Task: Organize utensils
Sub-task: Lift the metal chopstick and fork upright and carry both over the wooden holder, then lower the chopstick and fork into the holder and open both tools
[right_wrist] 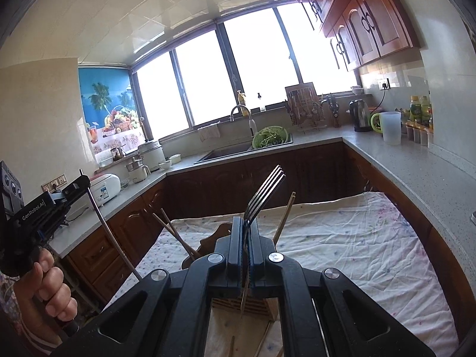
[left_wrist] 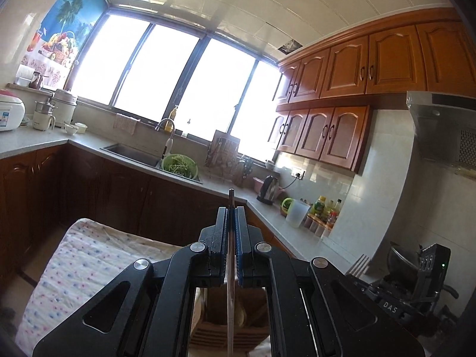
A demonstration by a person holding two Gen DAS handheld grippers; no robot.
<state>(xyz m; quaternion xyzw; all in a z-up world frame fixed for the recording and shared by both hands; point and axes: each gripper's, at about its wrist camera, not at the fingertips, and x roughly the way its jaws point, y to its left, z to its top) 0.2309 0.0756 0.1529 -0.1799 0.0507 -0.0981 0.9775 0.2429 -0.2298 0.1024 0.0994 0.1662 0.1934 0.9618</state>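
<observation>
Two claws clamp slim metal utensils: right claw [right_wrist: 244,238] a four-tined fork [right_wrist: 263,197], left claw [right_wrist: 84,185] a thin handle [right_wrist: 102,223]; "GenRobot.AI" marks it.

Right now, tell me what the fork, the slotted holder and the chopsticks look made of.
Fork: metal by the look, thin dark tines with a glint; finish unclear against the window.
Slotted holder: seemingly wood or bamboo, matte tan with ribbed slats.
Chopsticks: probably wood or bamboo, plain brown, no shine.
</observation>
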